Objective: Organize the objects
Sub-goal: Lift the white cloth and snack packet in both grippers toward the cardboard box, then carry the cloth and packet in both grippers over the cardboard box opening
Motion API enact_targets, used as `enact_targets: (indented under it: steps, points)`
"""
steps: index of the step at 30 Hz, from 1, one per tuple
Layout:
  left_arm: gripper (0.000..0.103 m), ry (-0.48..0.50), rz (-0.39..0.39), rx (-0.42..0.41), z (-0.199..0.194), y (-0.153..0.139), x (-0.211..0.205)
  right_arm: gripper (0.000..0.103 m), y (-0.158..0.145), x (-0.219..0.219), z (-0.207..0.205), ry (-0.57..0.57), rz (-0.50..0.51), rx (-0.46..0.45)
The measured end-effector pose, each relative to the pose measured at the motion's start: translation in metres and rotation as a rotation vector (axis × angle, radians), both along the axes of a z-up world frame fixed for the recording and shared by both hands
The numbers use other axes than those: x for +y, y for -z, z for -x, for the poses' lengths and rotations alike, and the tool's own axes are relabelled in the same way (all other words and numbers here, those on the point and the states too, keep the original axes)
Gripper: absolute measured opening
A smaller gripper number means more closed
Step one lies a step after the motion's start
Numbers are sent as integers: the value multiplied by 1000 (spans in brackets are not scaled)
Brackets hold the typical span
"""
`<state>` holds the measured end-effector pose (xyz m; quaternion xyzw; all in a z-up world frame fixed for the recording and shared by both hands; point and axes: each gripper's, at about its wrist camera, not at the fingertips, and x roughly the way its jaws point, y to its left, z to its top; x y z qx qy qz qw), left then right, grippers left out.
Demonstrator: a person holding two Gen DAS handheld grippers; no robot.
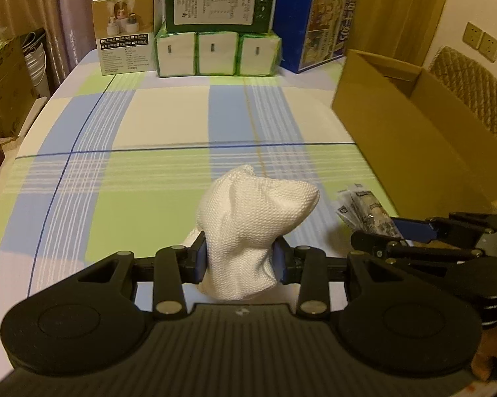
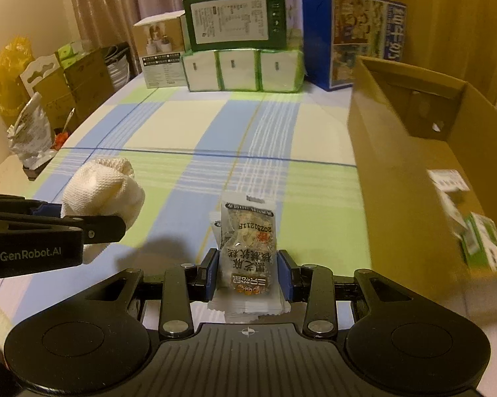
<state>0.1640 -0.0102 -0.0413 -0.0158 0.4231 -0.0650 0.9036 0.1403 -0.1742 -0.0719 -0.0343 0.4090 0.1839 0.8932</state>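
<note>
Both handheld tools are matte black plastic. The left gripper (image 1: 241, 261) has a ribbed central deck flanked by two round discs, angular linkage arms with silver pivot pins, and blue pads lining its fingers. The right gripper (image 2: 248, 273) matches it, with a small crosshair mark on its deck. Pale "GenRobot.AI" lettering runs along the left gripper's side.
</note>
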Motion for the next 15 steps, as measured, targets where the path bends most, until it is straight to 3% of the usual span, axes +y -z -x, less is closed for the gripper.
enact_targets:
  steps: [15]
  points:
    - [33, 5, 22, -36, 78, -33, -19, 34, -48, -30, 74, 53, -3, -60]
